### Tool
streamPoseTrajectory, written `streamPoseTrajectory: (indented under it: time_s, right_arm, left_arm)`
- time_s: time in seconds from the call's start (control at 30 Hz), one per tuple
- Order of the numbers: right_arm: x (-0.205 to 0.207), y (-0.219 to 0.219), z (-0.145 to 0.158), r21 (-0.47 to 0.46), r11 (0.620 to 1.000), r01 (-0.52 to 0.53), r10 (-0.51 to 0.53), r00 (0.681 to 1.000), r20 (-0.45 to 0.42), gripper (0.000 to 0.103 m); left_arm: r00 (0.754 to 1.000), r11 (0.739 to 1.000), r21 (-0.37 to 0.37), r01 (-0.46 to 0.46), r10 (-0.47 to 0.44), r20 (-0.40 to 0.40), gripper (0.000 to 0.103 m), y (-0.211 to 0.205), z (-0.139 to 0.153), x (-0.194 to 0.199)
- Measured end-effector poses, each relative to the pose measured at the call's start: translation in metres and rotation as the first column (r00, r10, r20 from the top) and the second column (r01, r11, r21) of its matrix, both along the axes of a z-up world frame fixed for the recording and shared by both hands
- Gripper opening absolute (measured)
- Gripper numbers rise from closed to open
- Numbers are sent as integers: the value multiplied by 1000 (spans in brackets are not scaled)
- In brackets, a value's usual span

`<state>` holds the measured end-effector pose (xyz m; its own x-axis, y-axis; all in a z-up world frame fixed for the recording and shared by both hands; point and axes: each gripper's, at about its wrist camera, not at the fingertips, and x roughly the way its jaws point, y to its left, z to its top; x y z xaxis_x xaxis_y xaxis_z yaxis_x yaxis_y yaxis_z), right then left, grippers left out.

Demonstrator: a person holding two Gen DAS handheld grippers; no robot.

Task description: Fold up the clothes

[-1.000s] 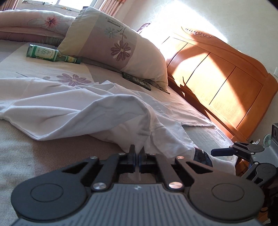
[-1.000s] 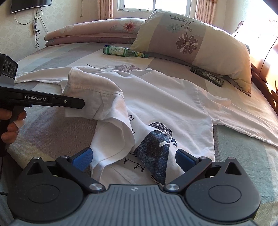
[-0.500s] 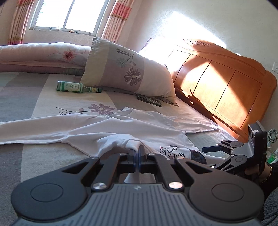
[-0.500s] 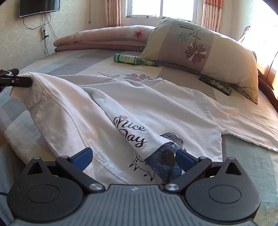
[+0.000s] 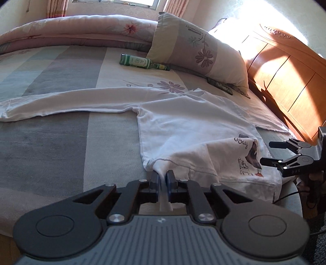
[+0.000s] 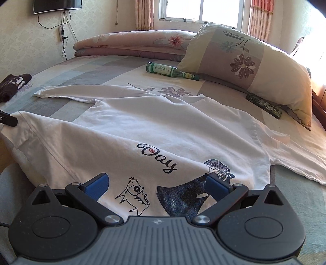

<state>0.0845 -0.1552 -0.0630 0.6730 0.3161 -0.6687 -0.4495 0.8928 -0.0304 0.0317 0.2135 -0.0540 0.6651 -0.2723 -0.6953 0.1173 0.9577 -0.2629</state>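
Two claws, left claw (image 5: 162, 179) opening around shirt (image 5: 195, 120) hem, right claw (image 6: 156, 184) wide over print

A wide bed (image 6: 85, 81) fills the room, its cover striped in grey, pale blue and cream with purple flowers. A carved orange-brown wooden headboard (image 5: 285, 73) stands at one end, lit hard by sun that also washes the cream wall (image 5: 234, 12) above it. A window (image 6: 201, 9) with pink patterned curtains (image 6: 261, 15) faces the bed. On the patterned side wall hangs a flat television (image 6: 58, 5), cables trailing below it.
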Motion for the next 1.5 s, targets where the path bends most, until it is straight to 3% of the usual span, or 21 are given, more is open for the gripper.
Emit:
streamPoseTrajectory:
  time_s: [0.13,0.27,0.43,0.5,0.67,0.83,0.97,1.27,1.4,1.5]
  right_arm:
    - [-6,-21,-6,-21,999,40,-41,998,-41,103]
    - [-16,-56,-12,41,994,97,-90,987,-134,103]
    - [-29,-100,-22,176,963,202,-152,953,-261,98]
    - [-33,-113,-27,194,950,243,-183,941,-284,91]
    - [-27,-140,-43,218,915,339,-261,910,-321,77]
    - [-20,-150,-48,259,898,355,-266,908,-324,74]
    - [-14,-146,-50,261,901,346,-261,914,-312,74]
    - [-9,-144,-50,258,899,353,-267,911,-316,73]
    - [-19,-153,-47,281,882,379,-276,897,-345,73]
    - [-28,-153,-44,282,880,383,-277,895,-350,73]
  left_arm:
    - [997,998,19,-67,68,-42,10,14,-15,-5]
    - [997,996,63,-65,66,-26,24,10,-11,-3]
    - [1000,993,112,20,-20,0,37,-19,-2,8]
    - [998,991,119,65,-65,2,42,-32,-2,14]
    - [990,979,147,143,-144,-1,44,-61,-4,24]
    - [987,980,124,156,-159,11,46,-68,2,28]
    - [994,992,59,110,-111,17,55,-57,11,43]
    - [997,997,-71,-39,33,-75,57,-25,-14,137]
    - [997,997,-82,-16,10,-79,57,-34,-21,144]
    - [996,1000,2,20,-19,-82,58,-45,-19,132]
